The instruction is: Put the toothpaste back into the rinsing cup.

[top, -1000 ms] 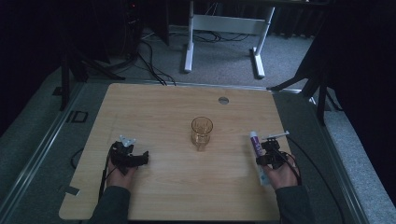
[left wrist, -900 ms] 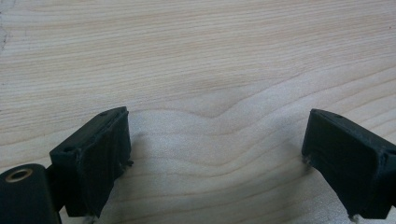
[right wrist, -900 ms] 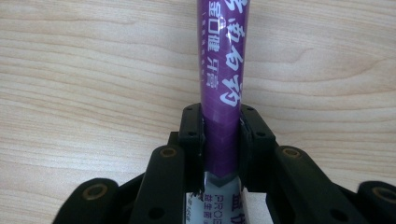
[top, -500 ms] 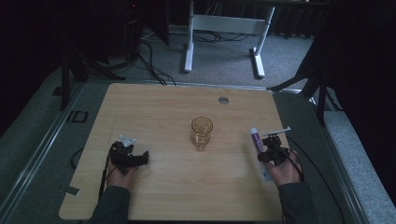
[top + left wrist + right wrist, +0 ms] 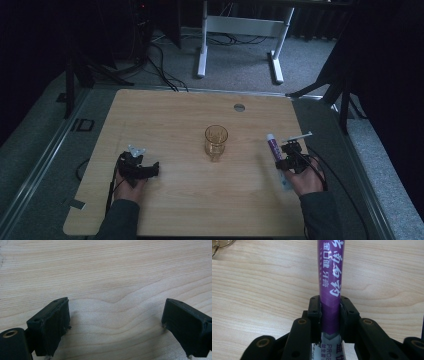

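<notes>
The wooden table (image 5: 165, 120) is carrying a glass (image 5: 216, 141) near its centre. At about four o'clock from the glass, the right gripper (image 5: 329, 312) is squeezing a purple tube (image 5: 331, 277) between its narrow jaws. At about eight o'clock, the left gripper (image 5: 115, 322) is resting with its jaws wide and nothing between them.

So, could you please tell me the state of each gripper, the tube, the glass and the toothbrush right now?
Left gripper: open, jaws wide apart over bare wood, holding nothing.
Right gripper: shut on the purple toothpaste tube.
Purple toothpaste tube: clamped near its tail, white cap end pointing away from the person.
Clear amber drinking glass: upright, looks empty.
White toothbrush: lying flat on the wooden table.
</notes>
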